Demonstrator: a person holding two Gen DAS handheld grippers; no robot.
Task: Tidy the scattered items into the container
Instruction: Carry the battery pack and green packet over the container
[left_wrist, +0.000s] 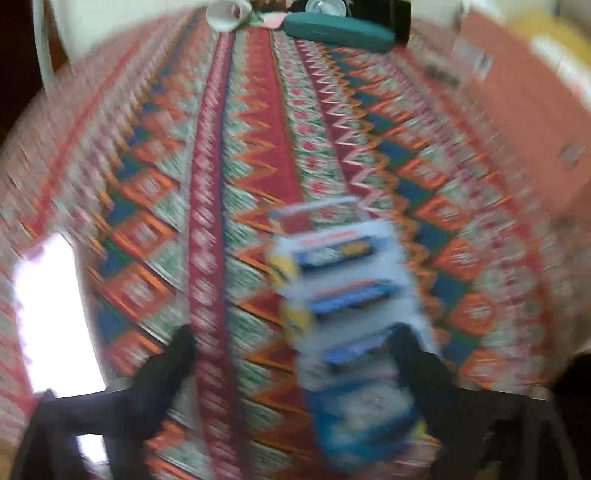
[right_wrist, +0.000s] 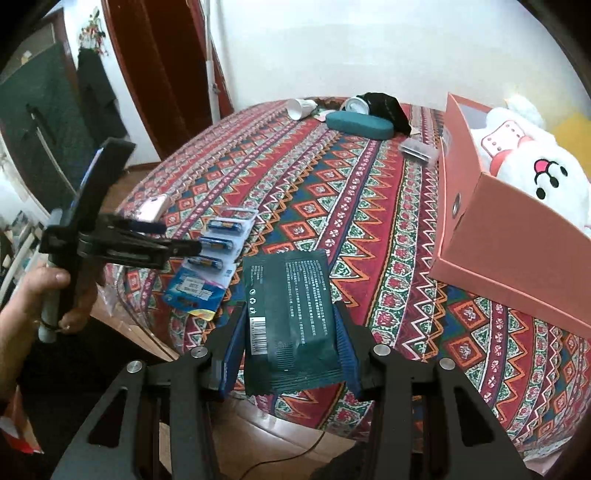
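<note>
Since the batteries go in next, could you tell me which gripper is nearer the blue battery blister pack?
Left. The left gripper hovers directly over the blue battery blister pack; the right gripper holds the dark green packet beside it.

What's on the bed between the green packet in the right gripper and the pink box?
Nothing: in the right wrist view only bare patterned bedspread lies between the green packet and the pink box.

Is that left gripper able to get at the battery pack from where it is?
Probably yes: the left gripper is open just above the battery pack, which lies flat on the bedspread with nothing over it.
</note>
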